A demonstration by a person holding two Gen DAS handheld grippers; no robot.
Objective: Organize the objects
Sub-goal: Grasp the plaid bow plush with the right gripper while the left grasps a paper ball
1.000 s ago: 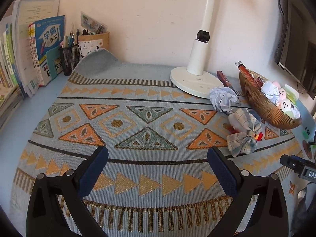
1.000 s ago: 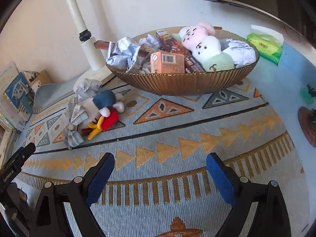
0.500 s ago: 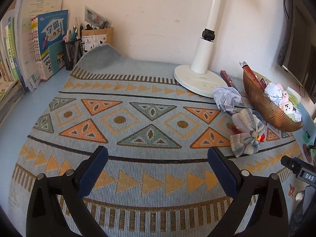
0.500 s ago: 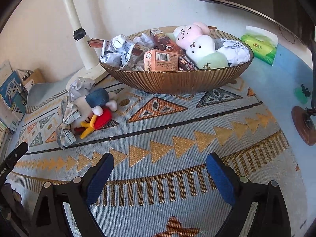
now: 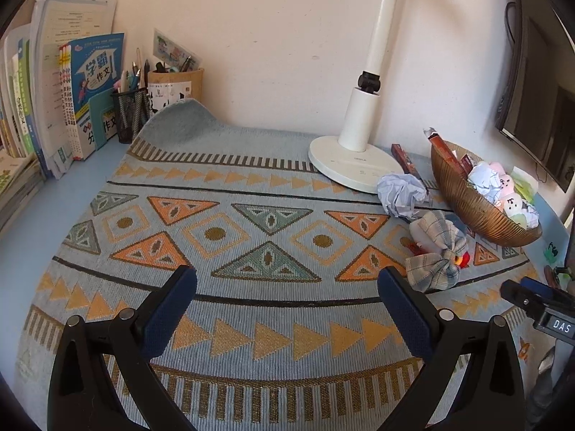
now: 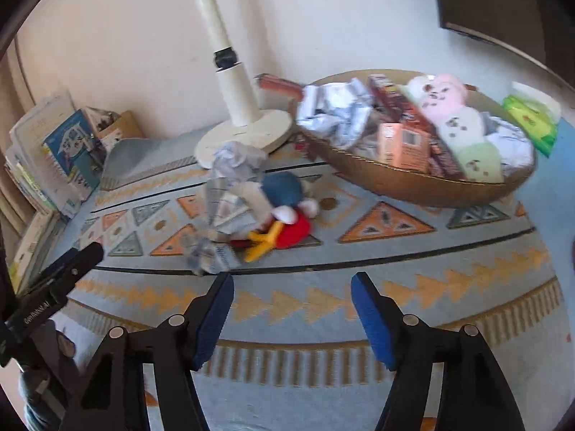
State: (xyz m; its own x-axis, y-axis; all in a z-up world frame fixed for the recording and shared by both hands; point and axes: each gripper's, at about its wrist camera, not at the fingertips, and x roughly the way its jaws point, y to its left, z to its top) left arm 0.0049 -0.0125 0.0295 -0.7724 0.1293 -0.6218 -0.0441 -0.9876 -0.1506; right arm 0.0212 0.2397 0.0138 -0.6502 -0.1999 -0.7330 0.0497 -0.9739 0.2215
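A plush duck toy (image 6: 276,215) with a plaid bow (image 5: 436,253) lies on the patterned mat (image 5: 222,237), just left of a brown ribbed bowl (image 6: 424,185) filled with crumpled paper, small boxes and plush toys. A crumpled paper ball (image 5: 402,194) rests behind the duck, by the lamp base. My right gripper (image 6: 291,318) hovers over the mat in front of the duck, its jaws closing with nothing between them. My left gripper (image 5: 287,307) stands open over the mat's middle, empty. The right gripper's body (image 5: 539,309) shows at the right edge of the left wrist view.
A white desk lamp (image 5: 355,158) stands at the back. Books (image 5: 90,97) and pen holders (image 5: 131,115) line the back left corner. A dark monitor (image 5: 539,107) hangs at the right. A green tissue pack (image 6: 532,122) lies behind the bowl.
My right gripper swung left toward the duck and its jaws narrowed. The left gripper stayed nearly still and open.
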